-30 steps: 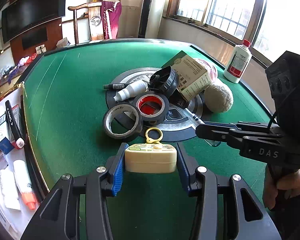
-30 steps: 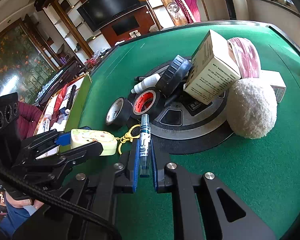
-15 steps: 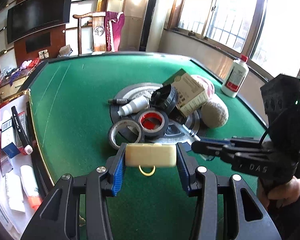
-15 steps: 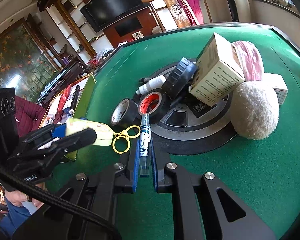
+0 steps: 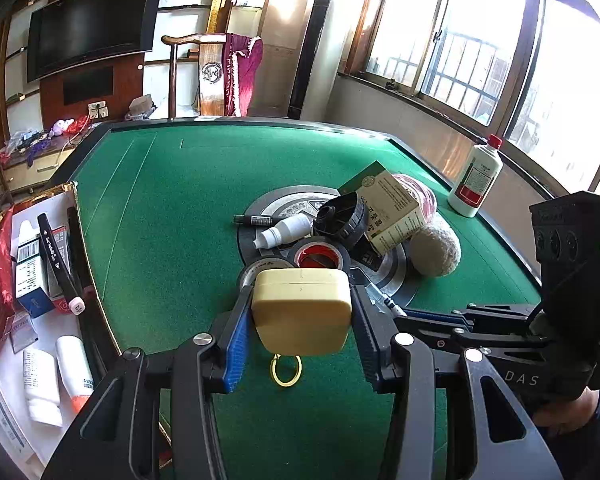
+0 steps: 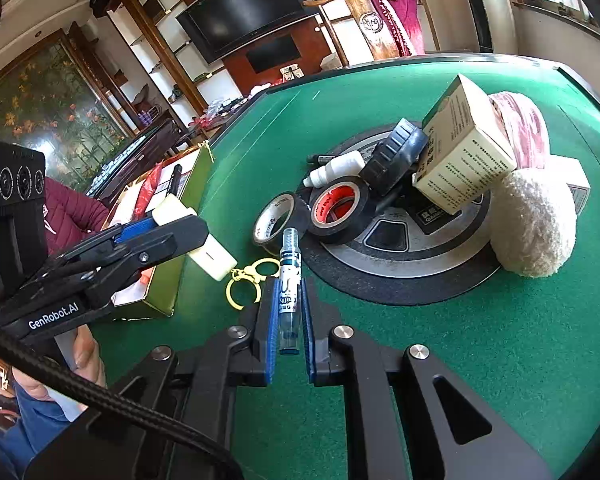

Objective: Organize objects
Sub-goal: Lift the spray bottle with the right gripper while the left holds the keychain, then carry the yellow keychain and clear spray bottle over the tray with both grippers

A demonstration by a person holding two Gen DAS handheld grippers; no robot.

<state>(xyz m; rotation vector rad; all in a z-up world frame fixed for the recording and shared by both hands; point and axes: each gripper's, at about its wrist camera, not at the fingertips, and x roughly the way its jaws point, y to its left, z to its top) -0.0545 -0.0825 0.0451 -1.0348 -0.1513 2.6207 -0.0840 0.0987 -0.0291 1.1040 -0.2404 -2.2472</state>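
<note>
1. Left claw (image 5: 301,316) is clamped on a cream case (image 5: 301,310), lifted clear of the green bench (image 5: 152,208). A yellow ring (image 5: 286,370) dangles below it on a clasp.
2. Right claw (image 6: 289,320) is clamped on a clear pen (image 6: 290,292), which lies along the fingers with its tip pointing toward the pile.
3. The rest still sits on or by the round metal plate (image 6: 400,256) mid-bench: two tape rolls (image 6: 336,210), a small white bottle (image 6: 334,168), a black marker (image 5: 254,221), a black cap (image 6: 394,156), a beige box (image 6: 464,156), a fluffy ball (image 6: 534,224) and a pink roll (image 6: 524,128).
4. Left of the bench is a tray (image 5: 40,320) holding tubes, markers and small boxes; likely the drop spot for held items.
5. Risk: the case is gripped only at its smooth rounded ends, so a tilt or jolt could let it slip out.
6. Risk: the swinging ring may snag on the tray edge or on the right claw, which is just beside it.
7. Risk: the two claws are close together; crossing paths could knock the pen loose.
8. Risk: the pen is thin and slick, so it may slide forward out of the pads if tipped down.
9. Risk: the beige box leans on the black cap and pink roll; pulling a neighbour out could topple it.
10. Writing: "GenRobot.AI" on the left tool, "DAS" on the right tool.
11. White bottle with red cap (image 5: 476,182) at the far edge has a red-and-white label, unreadable. Beige box print, tape text and pen label are also too small to read.
</note>
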